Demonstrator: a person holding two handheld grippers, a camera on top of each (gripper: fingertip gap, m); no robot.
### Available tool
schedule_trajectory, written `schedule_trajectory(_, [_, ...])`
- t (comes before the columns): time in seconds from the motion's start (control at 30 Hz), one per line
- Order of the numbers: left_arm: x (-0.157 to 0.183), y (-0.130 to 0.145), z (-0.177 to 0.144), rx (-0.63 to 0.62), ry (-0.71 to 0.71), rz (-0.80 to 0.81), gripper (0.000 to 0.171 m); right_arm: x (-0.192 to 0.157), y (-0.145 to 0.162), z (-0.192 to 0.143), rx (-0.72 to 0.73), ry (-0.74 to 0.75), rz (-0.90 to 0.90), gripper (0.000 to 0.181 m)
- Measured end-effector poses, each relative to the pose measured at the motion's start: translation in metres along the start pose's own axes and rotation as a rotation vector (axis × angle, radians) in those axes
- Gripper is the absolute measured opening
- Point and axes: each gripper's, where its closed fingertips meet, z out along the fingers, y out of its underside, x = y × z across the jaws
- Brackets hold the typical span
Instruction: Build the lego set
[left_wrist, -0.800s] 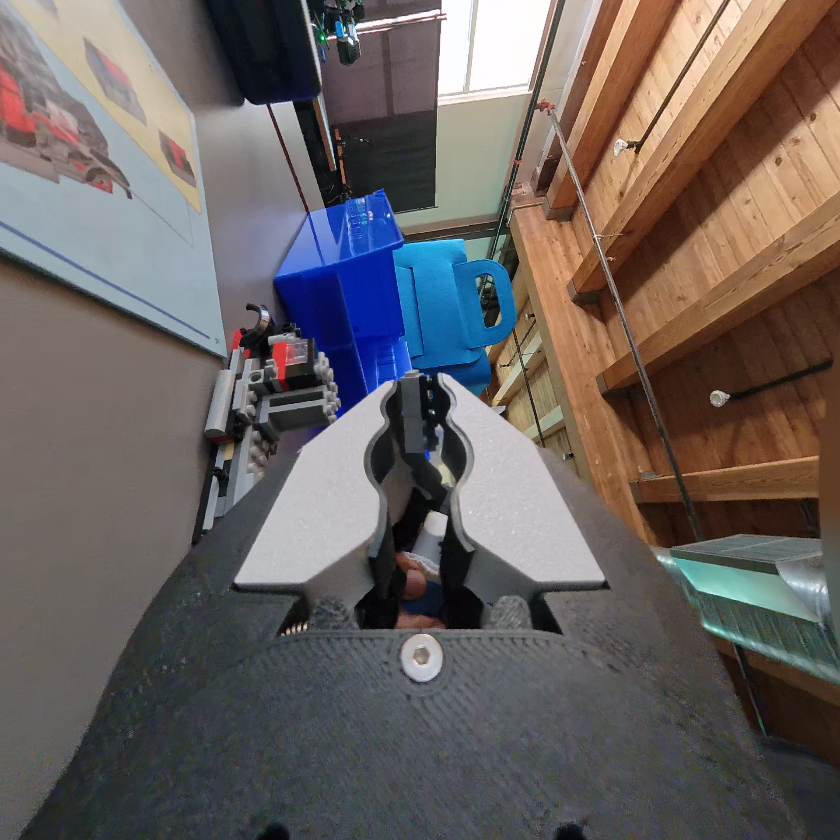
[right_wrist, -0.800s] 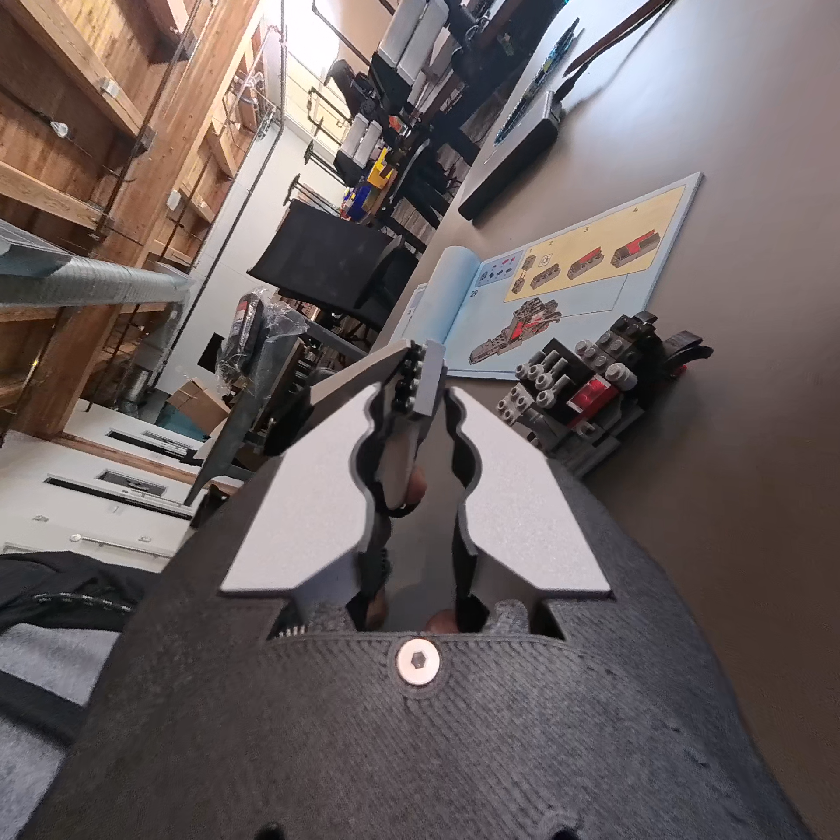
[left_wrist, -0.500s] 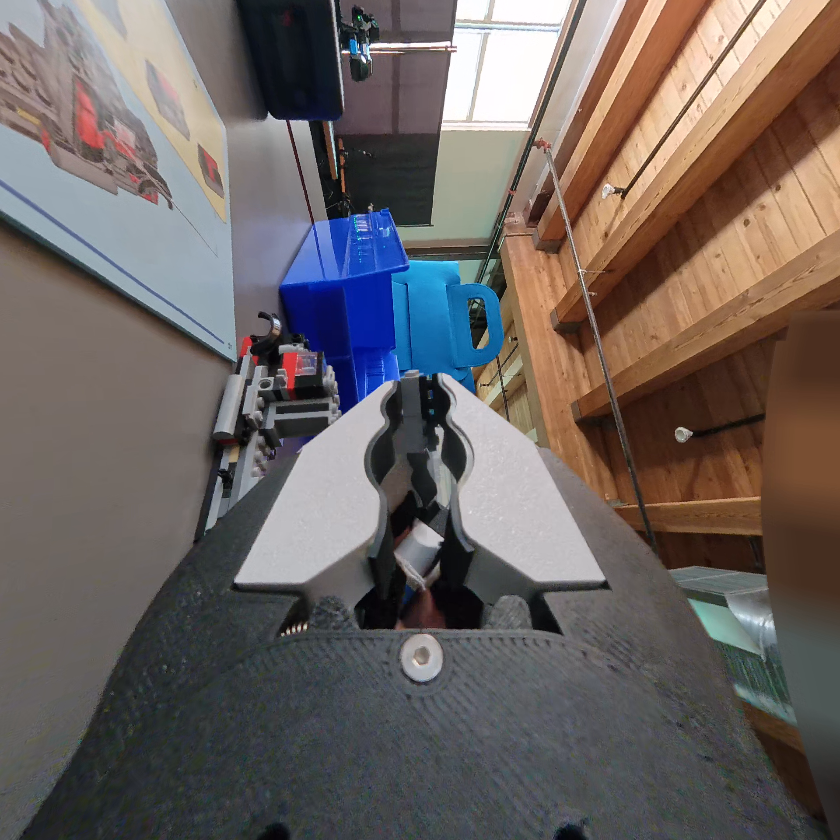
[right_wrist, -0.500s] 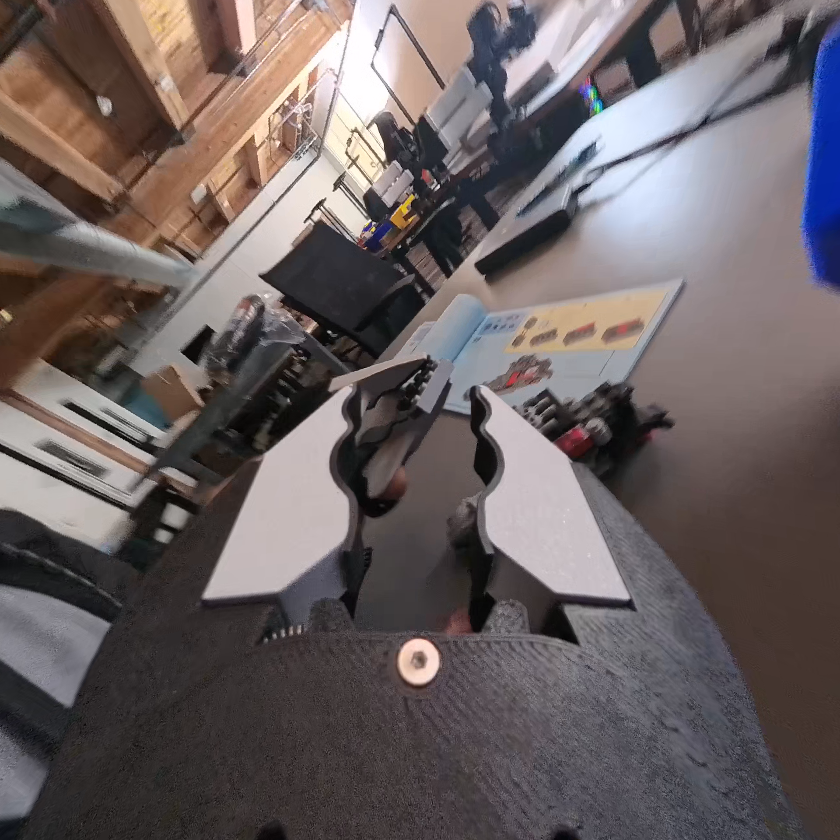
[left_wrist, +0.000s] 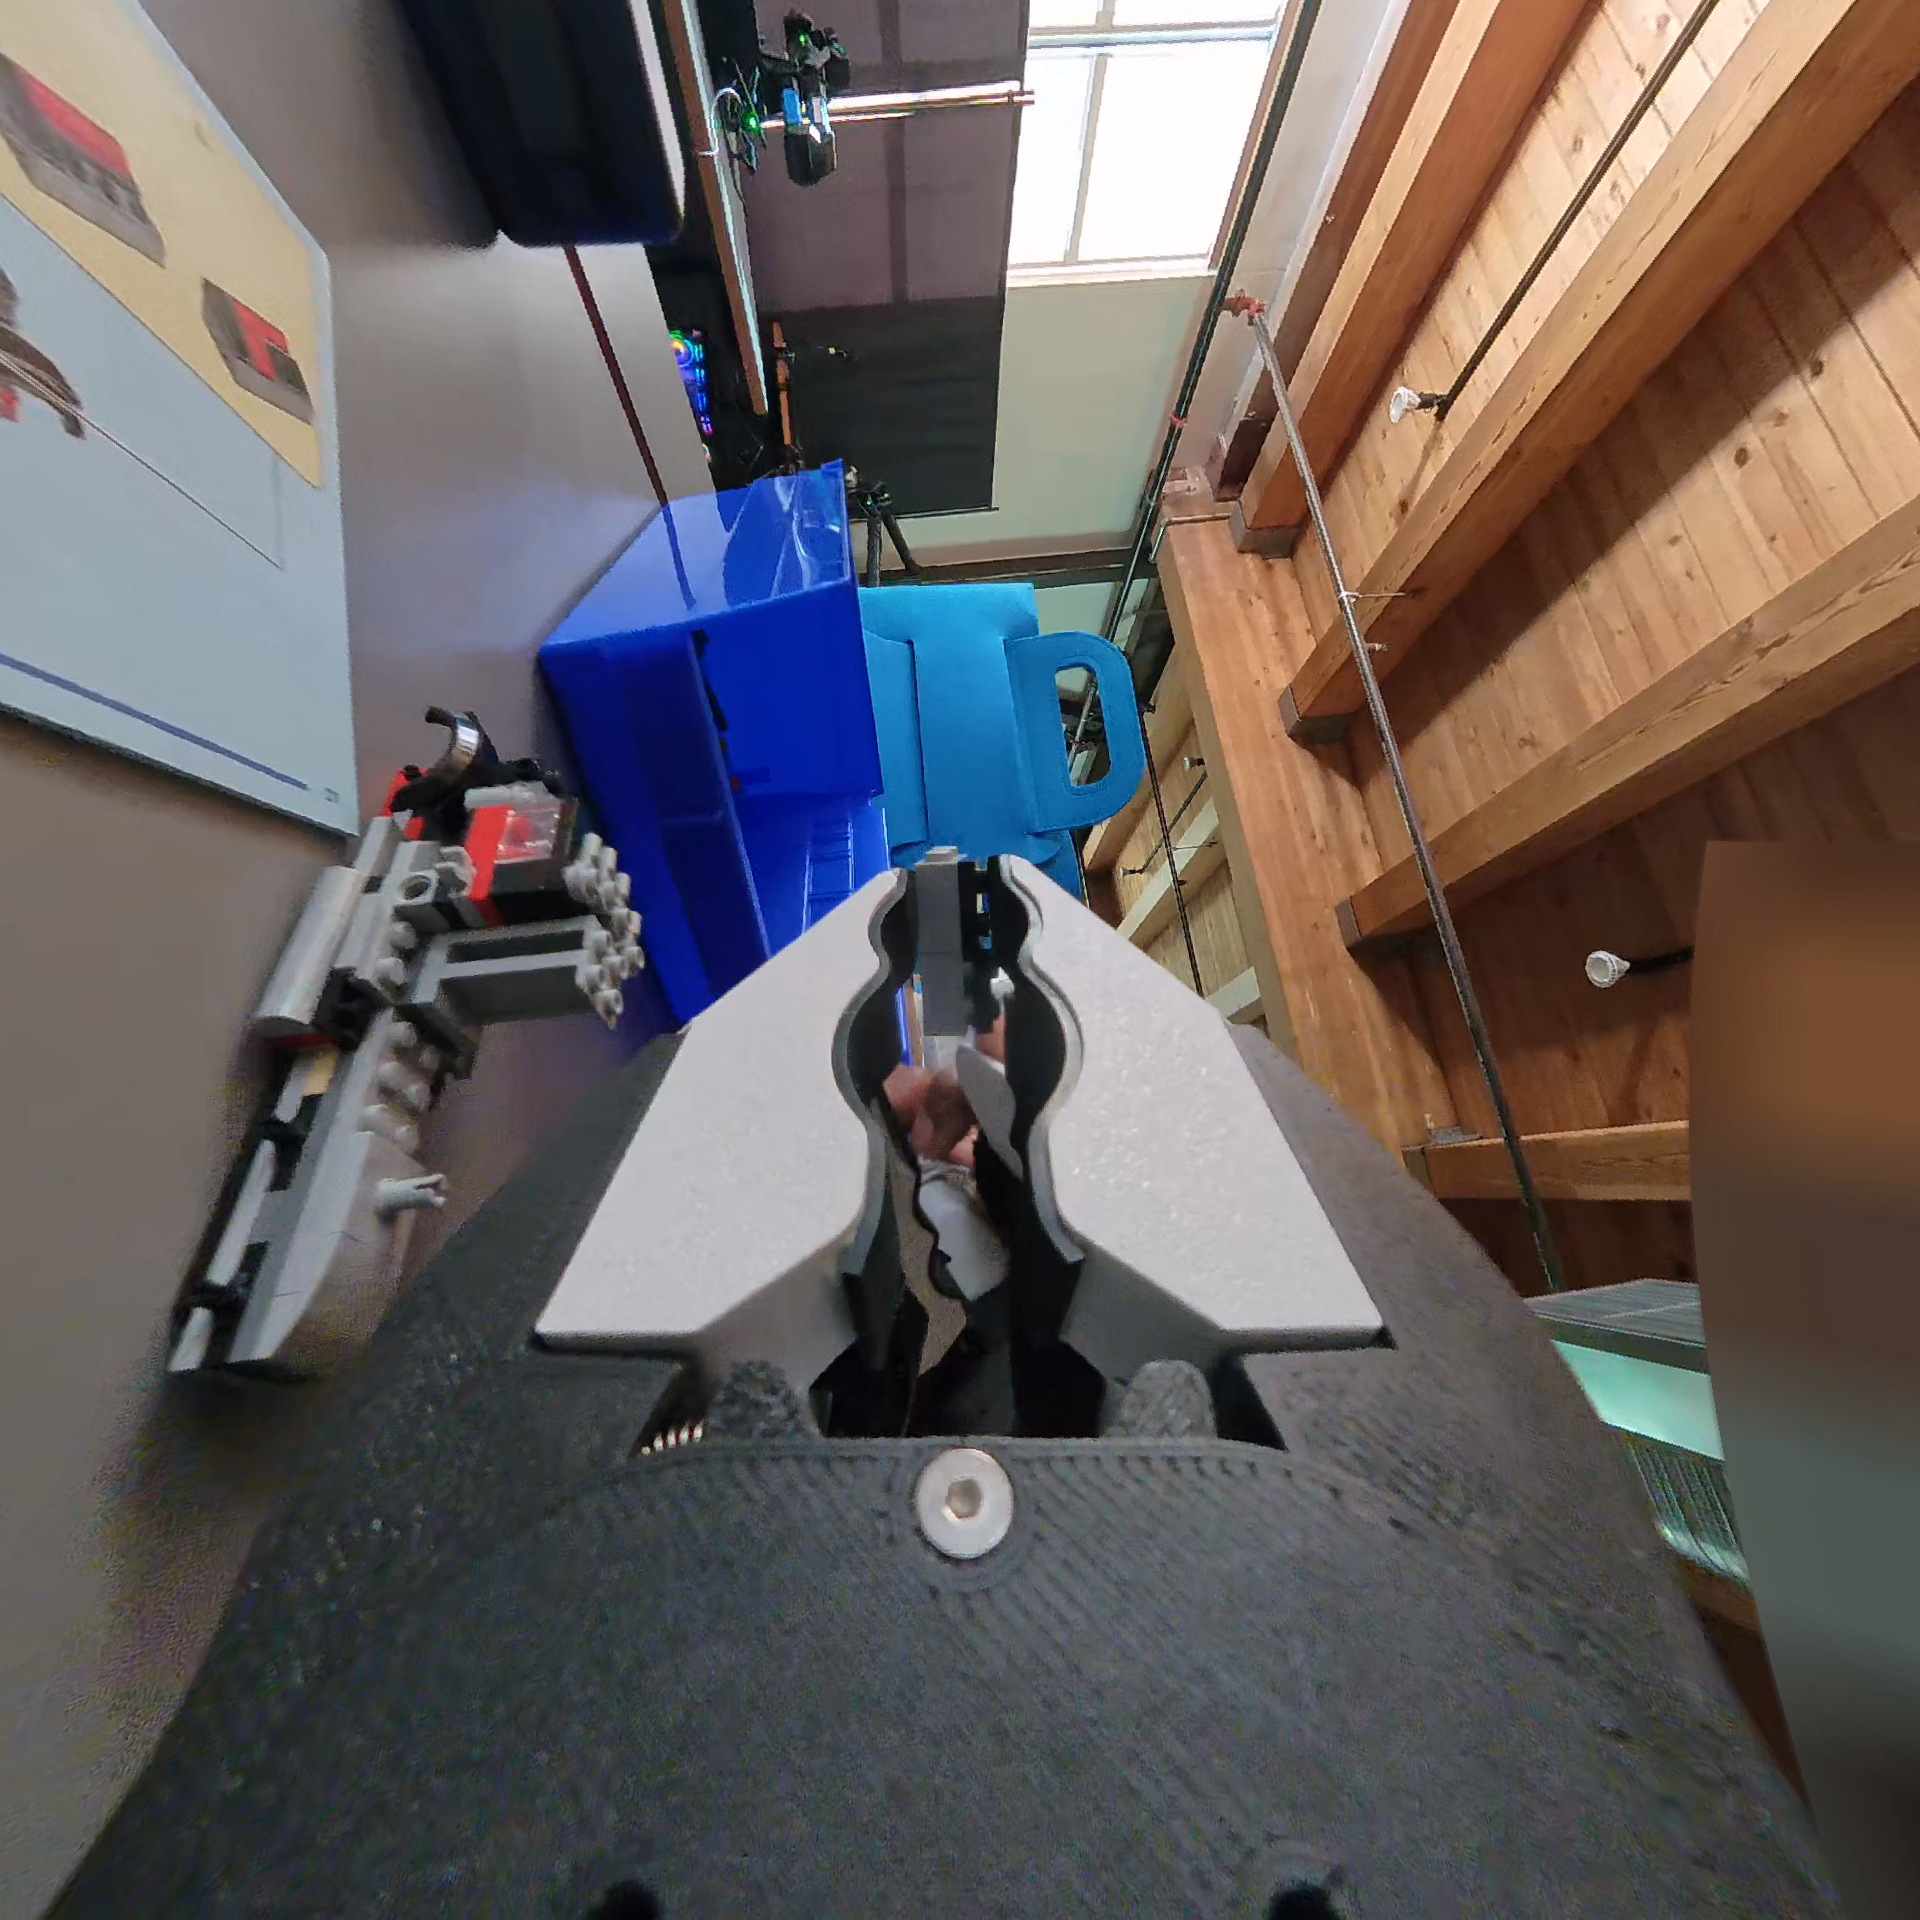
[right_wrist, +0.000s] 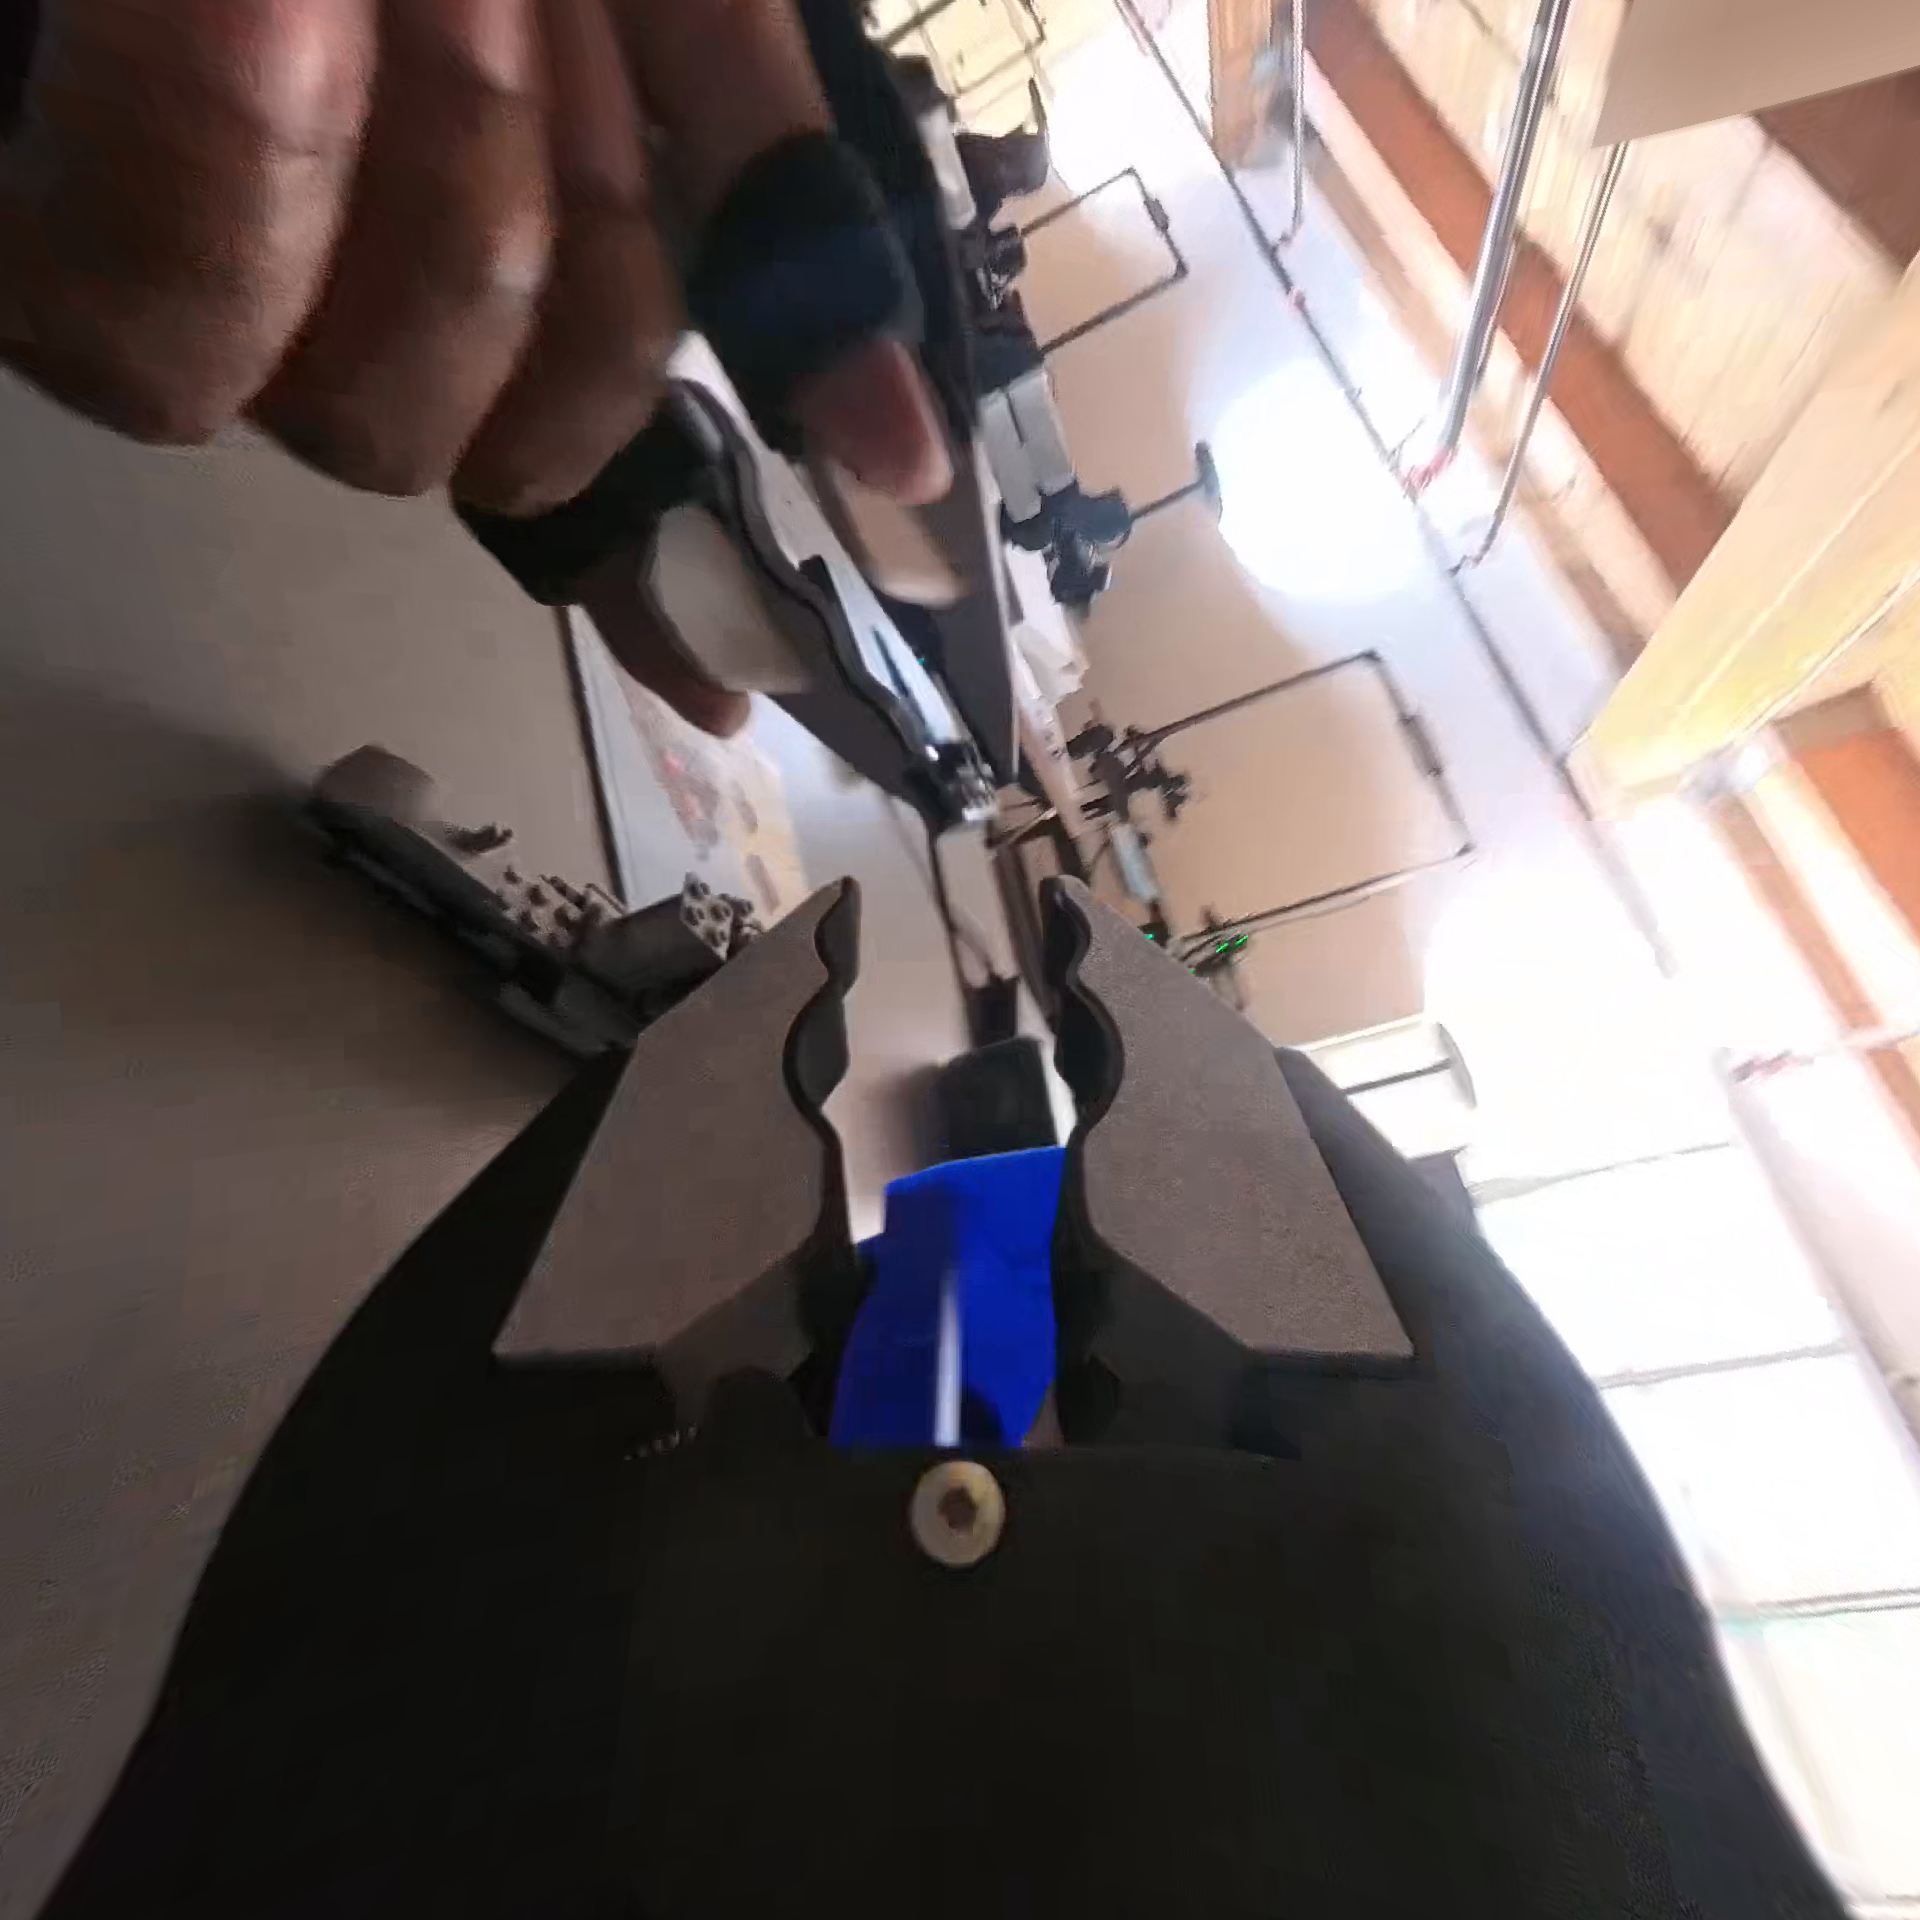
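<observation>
We see the left tongs (left_wrist: 951, 883) clenched on a small lego sub-assembly (left_wrist: 943, 940), a grey piece with black parts beside it, pinched between the two tips and held clear of the worktop (left_wrist: 125, 997). In the right wrist view the same tongs show farther off, gripped by a hand (right_wrist: 343, 218); the picture there is motion-blurred.

We see the right tongs (right_wrist: 948, 904) released: a clear gap between the two tips, nothing held between them. Through the gap at their base a blue bin (right_wrist: 951, 1299) shows.

The partly built lego model (left_wrist: 416, 1008) lies on the worktop, grey and black with a red section and rows of light grey studs. In the left wrist view it sits just beside the blue bin (left_wrist: 727, 748), with a lighter blue lid with a handle (left_wrist: 1039, 727) behind that bin. We cannot tell whether model and bin touch. In the right wrist view the model (right_wrist: 540, 935) is near the left fingertip of the right tongs, dark and blurred.

The open instruction booklet (left_wrist: 135, 436) lies flat on the worktop, its corner close to the red end of the model. A dark flat case (left_wrist: 561, 114) rests farther along the worktop past the booklet.
</observation>
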Motion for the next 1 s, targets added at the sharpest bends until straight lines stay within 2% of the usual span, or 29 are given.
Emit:
schedule_trajectory(0.1, [0.002,0.009,0.004,0.002,-0.004,0.001,0.015,-0.003,-0.008,0.0,0.022,0.026,-0.171,0.036])
schedule_trajectory(0.2, [0.003,0.018,0.007,-0.008,-0.012,0.004,0.014,-0.003,-0.008,-0.001,0.021,0.062,-0.228,0.035])
schedule_trajectory(0.33, [0.004,0.026,0.008,-0.012,-0.026,0.02,0.014,-0.002,-0.005,-0.004,0.013,0.099,-0.236,0.029])
schedule_trajectory(0.47, [0.005,0.031,0.009,-0.01,-0.033,0.027,0.014,0.006,-0.002,-0.008,0.002,0.152,-0.231,0.012])
schedule_trajectory(0.6, [0.012,0.035,0.012,-0.015,0.006,0.025,0.014,0.013,-0.003,-0.013,0.026,0.175,-0.197,0.01])
schedule_trajectory(0.7, [0.02,0.035,0.015,-0.028,0.05,0.068,0.023,0.022,-0.003,-0.017,0.056,0.184,-0.109,0.009])
schedule_trajectory(0.83, [0.042,0.024,0.015,-0.042,0.162,0.303,0.037,0.034,-0.002,-0.023,0.109,0.172,0.089,0.01])
schedule_trajectory(1.0, [0.065,0.036,0.012,-0.326,0.366,0.816,0.055,0.048,-0.003,-0.032,0.225,0.105,0.417,0.01])
